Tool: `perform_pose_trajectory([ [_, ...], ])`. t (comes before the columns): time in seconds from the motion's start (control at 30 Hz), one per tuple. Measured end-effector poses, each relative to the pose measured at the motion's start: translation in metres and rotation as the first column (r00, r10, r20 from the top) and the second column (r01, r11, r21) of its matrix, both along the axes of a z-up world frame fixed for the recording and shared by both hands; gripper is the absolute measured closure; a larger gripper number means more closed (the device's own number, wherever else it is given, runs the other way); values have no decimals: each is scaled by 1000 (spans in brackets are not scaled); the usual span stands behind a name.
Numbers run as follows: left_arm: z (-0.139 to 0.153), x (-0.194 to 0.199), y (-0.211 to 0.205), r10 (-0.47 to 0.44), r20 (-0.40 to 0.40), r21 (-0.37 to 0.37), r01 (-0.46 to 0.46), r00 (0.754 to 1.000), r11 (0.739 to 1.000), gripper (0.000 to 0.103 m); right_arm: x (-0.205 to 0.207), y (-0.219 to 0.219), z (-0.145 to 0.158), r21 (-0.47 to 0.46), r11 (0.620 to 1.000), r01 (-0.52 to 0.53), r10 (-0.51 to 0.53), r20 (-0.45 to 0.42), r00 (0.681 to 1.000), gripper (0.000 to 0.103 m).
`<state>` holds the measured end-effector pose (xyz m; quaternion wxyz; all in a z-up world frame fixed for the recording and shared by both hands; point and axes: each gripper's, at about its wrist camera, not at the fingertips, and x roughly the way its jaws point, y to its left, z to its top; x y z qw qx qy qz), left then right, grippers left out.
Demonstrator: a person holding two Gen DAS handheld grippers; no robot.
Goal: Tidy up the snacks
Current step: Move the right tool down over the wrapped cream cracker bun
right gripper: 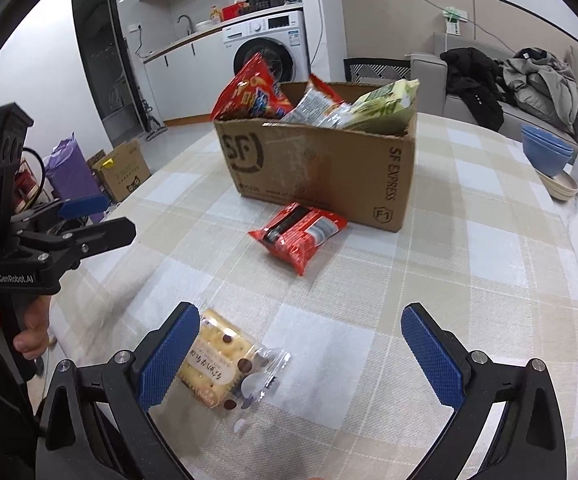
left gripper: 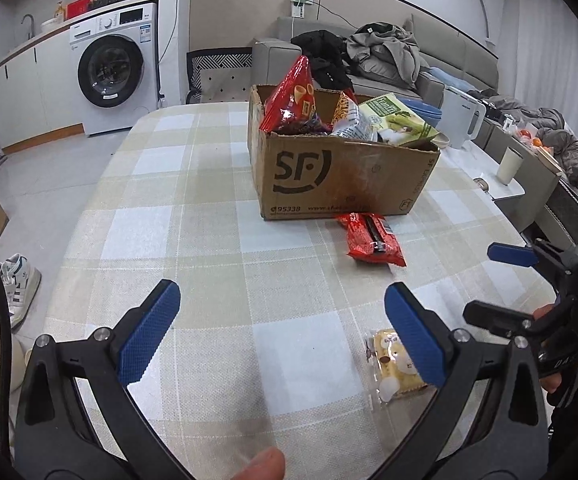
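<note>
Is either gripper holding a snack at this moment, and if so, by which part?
Nothing is held. The left gripper and right gripper both have jaws open and bare; the cracker packet lies on the table.

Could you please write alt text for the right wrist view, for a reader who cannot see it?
The open right gripper hovers over a checked tablecloth, its left finger beside a clear-wrapped cracker pack. Farther off, a red snack packet lies before a cardboard box full of snack bags; the left gripper shows at the left edge.

Snack bags in the box [left gripper: 341,176] (mid-table) — packet [left gripper: 373,240] before it — biscuit pack [right gripper: 221,364] nearest.
</note>
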<state>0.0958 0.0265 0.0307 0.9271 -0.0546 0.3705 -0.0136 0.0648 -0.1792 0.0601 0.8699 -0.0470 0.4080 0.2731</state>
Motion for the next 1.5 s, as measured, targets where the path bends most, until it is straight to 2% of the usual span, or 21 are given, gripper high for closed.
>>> perform_pose_trajectory([
  [0.43, -8, 6, 4, 12, -18, 10, -12, 1000, 1000, 1, -12, 33, -29, -72, 988, -136, 132, -58, 990, 0],
  [0.83, -20, 12, 7, 27, -49, -3, -27, 998, 1000, 1, -28, 59, -52, -163, 954, -251, 239, -88, 967, 0],
  [1.13, -26, 14, 4, 23, -63, 1, -23, 998, 1000, 1, -10, 62, -59, -167, 973, -160, 147, -89, 985, 0],
  [1.33, -29, 15, 2, 20, -68, 10, -19, 997, 1000, 1, 11, 45, -58, -172, 984, -44, 29, -88, 996, 0],
  [1.5, -32, 16, 1, 19, -73, 13, -18, 997, 1000, 1, 19, 31, -58, -175, 984, 0, -15, -85, 996, 0],
])
